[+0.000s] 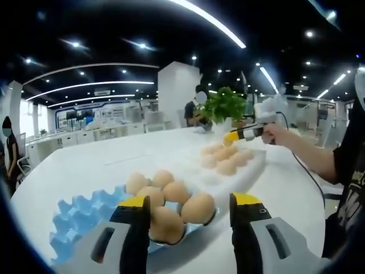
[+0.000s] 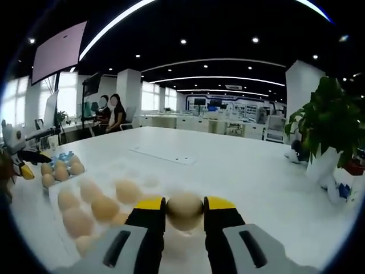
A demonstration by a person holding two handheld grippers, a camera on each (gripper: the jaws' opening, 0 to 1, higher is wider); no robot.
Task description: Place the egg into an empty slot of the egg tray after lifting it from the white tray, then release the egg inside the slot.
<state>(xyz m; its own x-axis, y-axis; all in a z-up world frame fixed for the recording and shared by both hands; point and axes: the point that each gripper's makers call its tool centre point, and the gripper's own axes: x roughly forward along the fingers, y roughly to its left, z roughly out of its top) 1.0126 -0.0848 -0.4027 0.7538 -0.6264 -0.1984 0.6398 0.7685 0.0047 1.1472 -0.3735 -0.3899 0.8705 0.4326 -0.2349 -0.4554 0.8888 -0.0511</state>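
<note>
In the left gripper view my left gripper (image 1: 190,206) stands open just in front of the blue egg tray (image 1: 80,217), which holds several brown eggs (image 1: 171,197) on its right side; its left slots are bare. Farther off lies the white tray (image 1: 242,171) with several eggs (image 1: 225,160), and my right gripper (image 1: 238,136) hovers over its far end, held by a hand. In the right gripper view my right gripper (image 2: 185,204) is shut on a brown egg (image 2: 185,211) above the white tray (image 2: 57,188). The blue egg tray (image 2: 60,165) lies at the far left.
Everything rests on a large white table (image 1: 114,160). A potted plant (image 1: 223,108) (image 2: 328,131) stands near the white tray's far end. A flat white strip (image 2: 162,154) lies mid-table. People sit at desks in the background. A person's arm (image 1: 308,154) reaches in from the right.
</note>
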